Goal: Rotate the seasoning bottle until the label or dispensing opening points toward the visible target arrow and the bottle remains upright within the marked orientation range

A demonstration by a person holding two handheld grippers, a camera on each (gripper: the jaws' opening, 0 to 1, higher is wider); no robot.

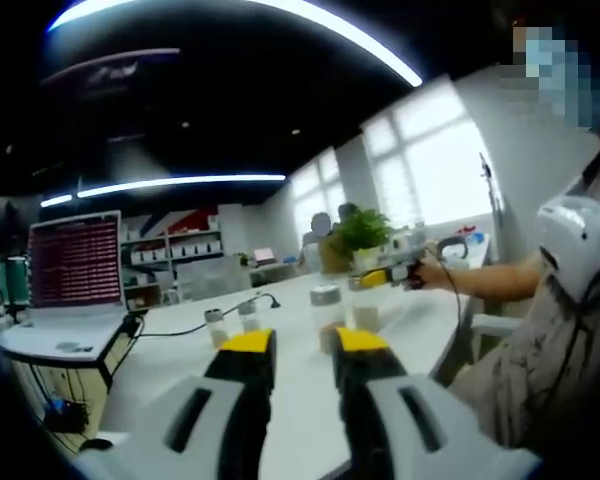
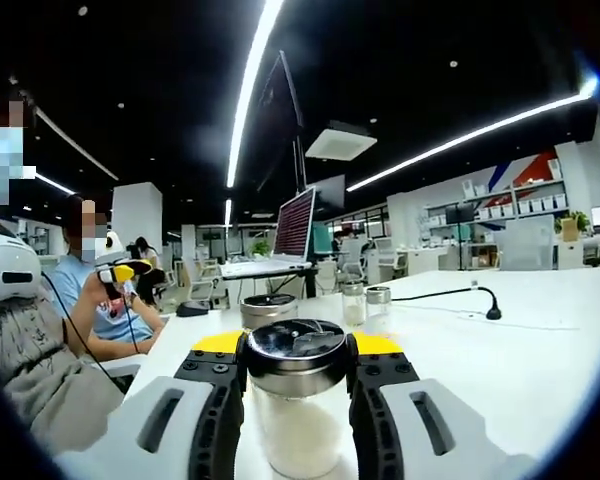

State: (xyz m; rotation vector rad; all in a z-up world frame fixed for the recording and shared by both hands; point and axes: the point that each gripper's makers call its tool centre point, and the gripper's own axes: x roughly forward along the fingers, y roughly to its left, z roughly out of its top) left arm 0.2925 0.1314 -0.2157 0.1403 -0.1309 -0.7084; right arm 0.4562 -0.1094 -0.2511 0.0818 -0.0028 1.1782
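White table first: broad, bare near the front, good room for a turn in place. On it, right at the front of the right gripper view, the bottle, upright, clear-walled, part full of white grains, with a metal cap whose slotted top faces up. Right gripper clamped on it just below the cap, one jaw tight to each side. Left gripper hanging above the table with jaws a little apart and nothing between them; seen past them, more jars standing well apart along the table. No arrow or range marks to be made out in either view, so find the arrow before twisting. Judging from the grip, best to turn about the bottle's own upright axis: roll the wrist, no sweep of the arm, base flat on the table or barely lifted. Squeeze only enough to stop slipping, since a high grip on a tall bottle tips it easily. If the wrist runs out of travel, set down, loosen, re-grip and go on, rather than leaning the bottle. Could steady the base with the left gripper if it wobbles. Watch the cap slots for heading, as no label can be read here. Mind the two small jars behind.
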